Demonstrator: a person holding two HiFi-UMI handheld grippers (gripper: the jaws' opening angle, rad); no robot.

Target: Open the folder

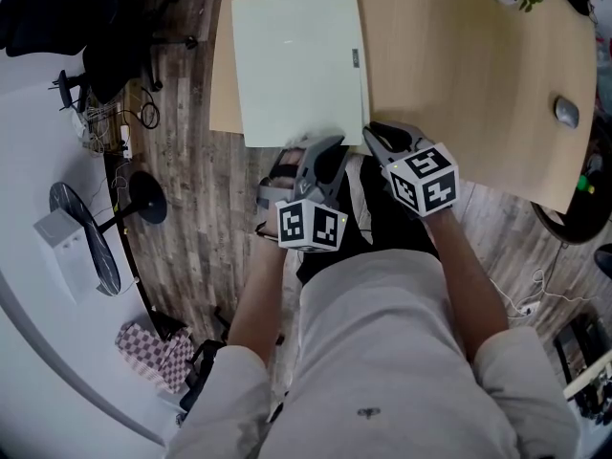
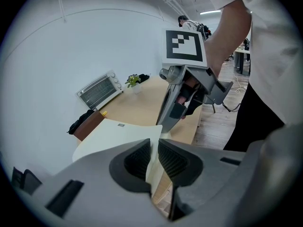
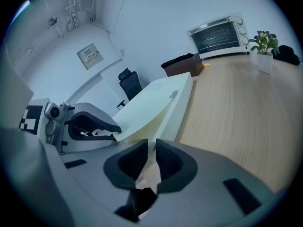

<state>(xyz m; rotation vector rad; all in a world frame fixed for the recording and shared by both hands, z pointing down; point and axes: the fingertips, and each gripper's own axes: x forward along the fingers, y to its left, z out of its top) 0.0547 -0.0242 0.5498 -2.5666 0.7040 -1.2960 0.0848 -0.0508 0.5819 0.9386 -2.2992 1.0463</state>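
A pale, flat folder (image 1: 296, 60) lies on a wooden table (image 1: 459, 84), its near edge just over the table's rim, toward the person. The left gripper (image 2: 154, 155) pinches the thin top cover at that edge. Just beside it, the right gripper (image 3: 151, 160) is clamped on what seem the lower layers. The cover looks light, bendy and probably slick — grip near the edge. Bare tabletop lies beyond the folder — a computer mouse (image 1: 566, 113) sits well apart.

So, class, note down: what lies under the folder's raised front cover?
Beneath the cover, pinched by the left gripper and right gripper, only a pale lower block shows along one side. Anything further in is covered.
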